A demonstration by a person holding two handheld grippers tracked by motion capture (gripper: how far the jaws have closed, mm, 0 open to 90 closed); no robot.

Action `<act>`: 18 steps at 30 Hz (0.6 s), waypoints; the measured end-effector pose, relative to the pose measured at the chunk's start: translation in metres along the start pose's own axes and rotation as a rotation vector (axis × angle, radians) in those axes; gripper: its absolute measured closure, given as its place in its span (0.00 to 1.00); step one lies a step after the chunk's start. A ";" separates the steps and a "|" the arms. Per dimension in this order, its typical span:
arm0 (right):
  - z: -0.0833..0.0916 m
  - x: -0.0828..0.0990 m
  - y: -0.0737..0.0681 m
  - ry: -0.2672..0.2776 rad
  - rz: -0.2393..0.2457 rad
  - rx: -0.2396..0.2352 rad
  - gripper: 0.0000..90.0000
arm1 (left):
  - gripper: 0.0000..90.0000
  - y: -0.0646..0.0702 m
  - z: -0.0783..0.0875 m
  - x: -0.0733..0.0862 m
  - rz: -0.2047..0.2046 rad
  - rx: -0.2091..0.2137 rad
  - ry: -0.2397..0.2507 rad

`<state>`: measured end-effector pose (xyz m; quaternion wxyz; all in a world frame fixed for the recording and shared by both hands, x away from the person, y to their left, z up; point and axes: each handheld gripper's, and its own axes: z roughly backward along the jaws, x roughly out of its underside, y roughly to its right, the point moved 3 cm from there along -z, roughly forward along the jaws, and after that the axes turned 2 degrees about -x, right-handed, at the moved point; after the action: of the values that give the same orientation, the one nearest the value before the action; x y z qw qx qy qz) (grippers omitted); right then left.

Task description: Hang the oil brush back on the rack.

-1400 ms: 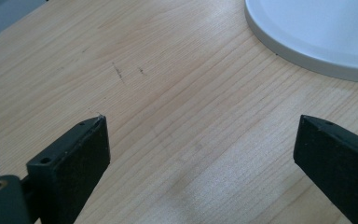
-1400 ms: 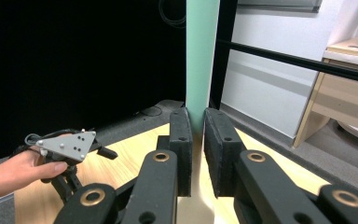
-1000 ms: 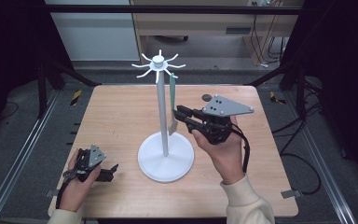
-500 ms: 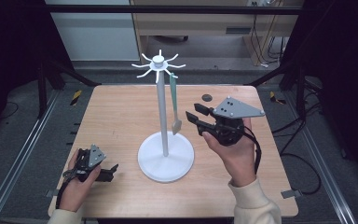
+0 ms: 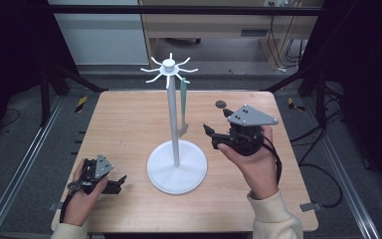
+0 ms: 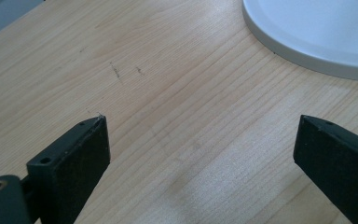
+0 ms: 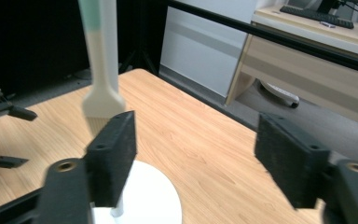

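Tabletop (image 5: 129, 119) is carrying a white stand (image 5: 176, 167) with a brush (image 5: 183, 107) hanging off it. Right tool (image 5: 218, 137), jaws apart, is hovering beside the brush; left tool (image 5: 113, 184), also apart, is resting low. A careless nudge could knock the brush off.

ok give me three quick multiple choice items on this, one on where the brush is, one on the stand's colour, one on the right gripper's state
1. Where is the brush?
A. lying on the table
B. hanging from the stand
C. held in the left gripper

2. What colour is the stand?
A. white
B. black
C. red

3. The right gripper is:
A. shut on the brush
B. shut on nothing
C. open

Answers: 1 B, it dangles from a top prong beside the pole. 2 A, pole, prongs and base are white. 3 C, the right gripper view shows its jaws wide apart with nothing between them.
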<state>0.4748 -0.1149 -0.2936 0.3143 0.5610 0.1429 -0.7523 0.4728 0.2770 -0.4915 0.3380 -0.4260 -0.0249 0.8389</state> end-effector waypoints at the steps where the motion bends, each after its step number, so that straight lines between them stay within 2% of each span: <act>1: -0.001 0.001 0.001 -0.003 0.001 0.006 0.26 | 0.03 0.000 0.000 0.000 -0.002 0.000 -0.001; 10: 0.000 0.015 0.012 -0.023 -0.008 0.068 0.10 | 0.03 0.002 -0.001 0.000 -0.006 0.002 -0.002; 18: -0.001 0.035 0.023 -0.045 -0.029 0.074 0.08 | 0.03 0.001 0.000 0.000 -0.005 -0.001 -0.005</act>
<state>0.4837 -0.1432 -0.3236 0.2857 0.5529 0.1161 -0.7741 0.4723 0.2762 -0.4920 0.3400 -0.4240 -0.0272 0.8390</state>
